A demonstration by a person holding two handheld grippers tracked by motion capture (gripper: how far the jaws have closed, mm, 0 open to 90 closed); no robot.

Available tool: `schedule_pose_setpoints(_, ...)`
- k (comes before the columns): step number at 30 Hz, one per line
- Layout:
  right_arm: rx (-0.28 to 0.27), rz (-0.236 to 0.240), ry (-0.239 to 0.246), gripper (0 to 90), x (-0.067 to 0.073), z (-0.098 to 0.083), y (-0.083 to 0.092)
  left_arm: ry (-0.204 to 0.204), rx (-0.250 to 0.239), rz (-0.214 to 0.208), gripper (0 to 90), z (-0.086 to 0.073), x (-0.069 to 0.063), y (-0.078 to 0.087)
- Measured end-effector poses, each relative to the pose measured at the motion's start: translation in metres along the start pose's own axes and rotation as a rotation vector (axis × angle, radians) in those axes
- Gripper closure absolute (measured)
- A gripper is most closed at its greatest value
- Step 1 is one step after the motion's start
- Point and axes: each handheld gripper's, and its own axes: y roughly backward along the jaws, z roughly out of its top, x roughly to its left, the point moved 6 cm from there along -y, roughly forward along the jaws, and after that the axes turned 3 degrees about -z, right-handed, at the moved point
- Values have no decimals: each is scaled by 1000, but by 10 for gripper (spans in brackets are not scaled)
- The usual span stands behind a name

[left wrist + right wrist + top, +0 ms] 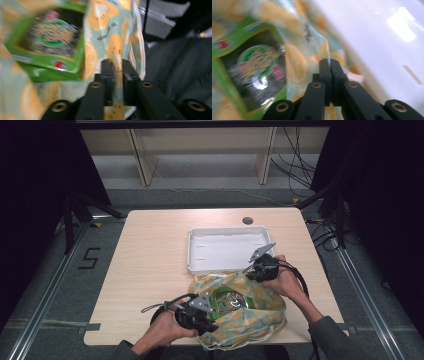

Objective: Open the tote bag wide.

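A pale blue bag point(260, 317) printed with orange fruit slices lies at the table's front middle, its mouth spread. Inside it lies a green snack packet point(231, 301) with a dark panel. My left gripper point(210, 316) is at the bag's near left rim. In the left gripper view its jaws point(117, 62) are shut on a fold of the bag point(100, 27), with the packet point(50, 37) to the left. My right gripper point(251, 272) is at the far right rim. In the right gripper view its jaws point(329, 61) are pinched on the bag's edge point(294, 60), beside the packet point(254, 67).
A shallow white tray point(227, 251) stands just behind the bag, touching its far edge. The wooden table point(150, 270) has a round cable hole point(247, 220) at the back. The bag hangs slightly over the table's front edge, near the person's dark clothing point(175, 65).
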Motion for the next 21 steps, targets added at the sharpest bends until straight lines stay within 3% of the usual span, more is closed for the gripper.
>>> schedule_pose_setpoints(2, -15, -37, -27, 900, -9, 2, -2, -17, 20, -5, 865, -4, -4, -5)
schedule_pose_setpoints(5, 4, -36, -60, 889, -14, 1, -4, -29, 47, 27, 841, -9, 1, -10)
schedule_pose_setpoints(6, 2, -29, -71, 850, -12, 1, -5, 19, 22, 29, 835, -9, 0, -15)
schedule_pose_setpoints(8, -37, -42, -69, 725, -10, 5, -3, -16, 44, 47, 813, -10, 5, -15)
schedule_pose_setpoints(9, -38, -51, -81, 677, -5, 6, 2, -2, 35, 51, 800, -10, 5, -17)
schedule_pose_setpoints(11, -84, -6, -62, 589, 6, 13, 15, -19, 33, 76, 792, -8, 8, -18)
schedule_pose_setpoints(12, -125, 61, -29, 563, 20, 18, 30, -12, 27, 87, 790, -7, 8, -19)
schedule_pose_setpoints(13, -125, 61, -29, 563, 20, 18, 30, 4, 22, 89, 790, -7, 8, -19)
schedule_pose_setpoints(15, -146, 151, 18, 550, 37, 21, 40, -14, 30, 103, 791, -6, 10, -20)
schedule_pose_setpoints(16, -142, 176, 30, 543, 43, 21, 43, 8, 21, 104, 792, -6, 10, -21)
schedule_pose_setpoints(18, -108, 252, 78, 530, 64, 17, 37, -17, 30, 114, 800, -5, 12, -23)
schedule_pose_setpoints(19, -108, 252, 78, 530, 64, 17, 37, 4, 28, 120, 800, -5, 11, -24)
schedule_pose_setpoints(20, -89, 258, 87, 528, 67, 15, 33, -16, 30, 124, 807, -5, 13, -24)
schedule_pose_setpoints(21, -81, 262, 116, 528, 68, 15, 26, -5, 28, 130, 816, -5, 13, -26)
